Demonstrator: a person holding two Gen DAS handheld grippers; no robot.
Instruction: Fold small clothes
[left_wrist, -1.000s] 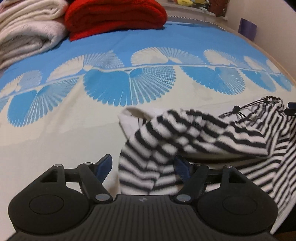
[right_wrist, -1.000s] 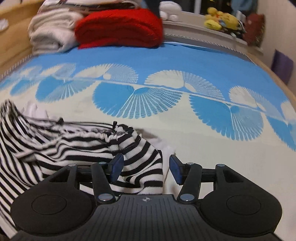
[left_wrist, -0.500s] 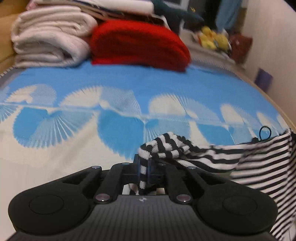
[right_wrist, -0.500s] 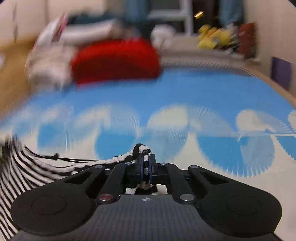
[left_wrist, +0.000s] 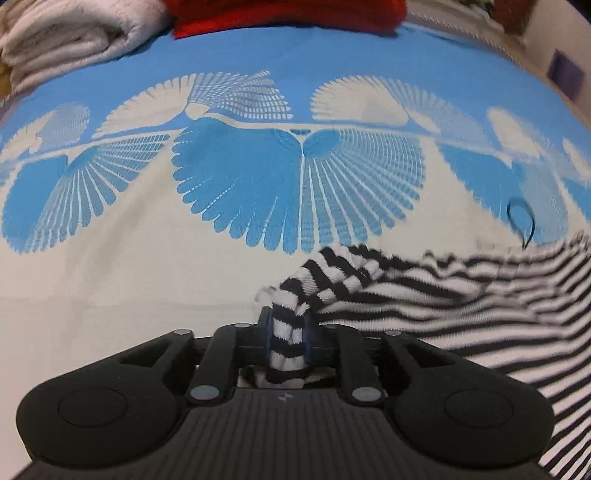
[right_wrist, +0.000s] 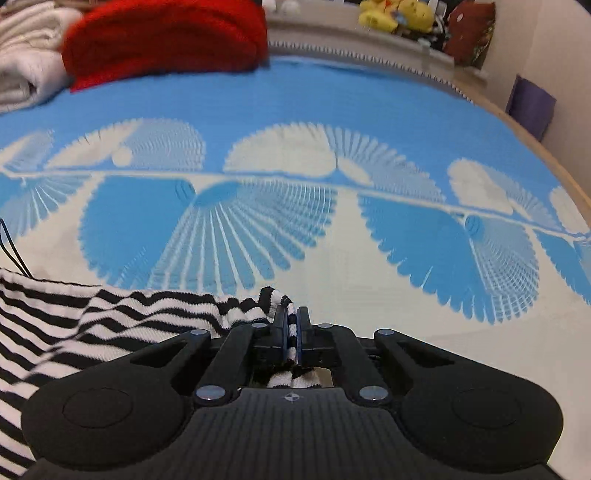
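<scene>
Over the blue-and-cream bedspread (right_wrist: 369, 295) the striped garment (left_wrist: 443, 295) hung stretched between the 2 grippers — the left gripper (left_wrist: 287, 332) pinching a thick bunched corner as its jaws eased apart, the right gripper (right_wrist: 291, 332) clamped nearly flat on the other corner.

No text, label, brand name or number can be read in either wrist view. The only sign is a small round crosshair emblem moulded into the ribbed black housing of each gripper, at about 6 o'clock in the picture: one on the left gripper (left_wrist: 287, 325) and one on the right gripper (right_wrist: 292, 325). It carries no letters. The printed bedspread (right_wrist: 369, 110) shows fan patterns only.
</scene>
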